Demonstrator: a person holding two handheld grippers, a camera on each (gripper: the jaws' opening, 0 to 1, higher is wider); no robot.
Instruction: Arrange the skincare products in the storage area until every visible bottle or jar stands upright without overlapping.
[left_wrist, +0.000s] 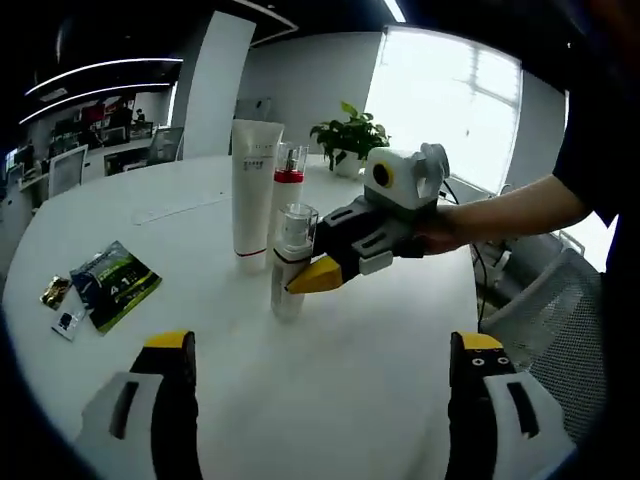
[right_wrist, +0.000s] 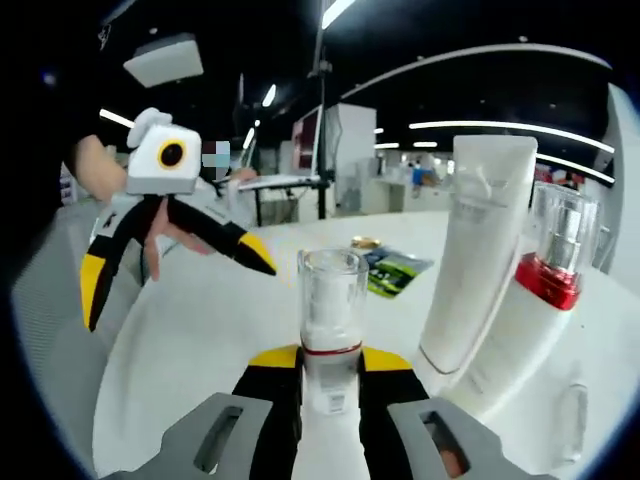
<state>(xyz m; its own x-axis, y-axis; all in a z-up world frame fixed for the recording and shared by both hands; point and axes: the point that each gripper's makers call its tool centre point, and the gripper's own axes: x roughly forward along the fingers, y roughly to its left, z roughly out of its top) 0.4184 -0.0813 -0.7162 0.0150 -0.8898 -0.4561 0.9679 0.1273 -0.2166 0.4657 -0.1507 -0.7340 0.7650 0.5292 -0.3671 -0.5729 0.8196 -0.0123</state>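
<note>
We note the left hand-held gripper (left_wrist: 320, 375): two broad pale-grey jaws, each with a black inner face, a yellow tip and a dark oval slot. The same tool seen from the right gripper view (right_wrist: 165, 255) has slim black fingers (right_wrist: 225, 238) ending in yellow. The right hand-held gripper (right_wrist: 330, 375) matches: grey shells, slotted, black jaws with yellow pads. From the left gripper view (left_wrist: 318, 275) its body is black and grey with wedge-shaped yellow tips. A dark short sleeve (left_wrist: 590, 140) covers the upper arm.
</note>
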